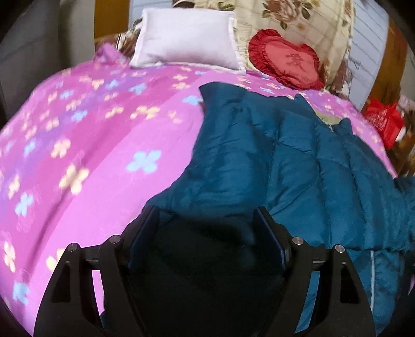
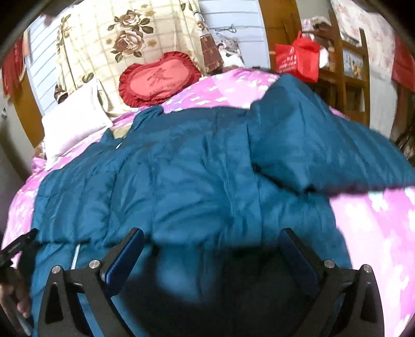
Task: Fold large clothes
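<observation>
A large teal quilted jacket (image 1: 285,155) lies spread out on a pink flowered bedspread (image 1: 90,129). My left gripper (image 1: 207,211) hovers over the jacket's near left edge. It is open wide, and the fabric below its fingers lies in shadow. In the right wrist view the jacket (image 2: 194,168) fills the middle, with a sleeve running off to the right. My right gripper (image 2: 211,232) is open wide above the jacket's near part, its pads off the cloth. At the lower left edge of that view a person's hand (image 2: 15,303) holds a black tool.
A white pillow (image 1: 186,39), a red heart cushion (image 1: 285,59) and a folded rose-print quilt (image 1: 298,18) stand at the head of the bed. A red bag (image 2: 298,59) hangs by wooden shelves (image 2: 345,72) past the far right side. Bare bedspread (image 2: 376,233) lies right of the jacket.
</observation>
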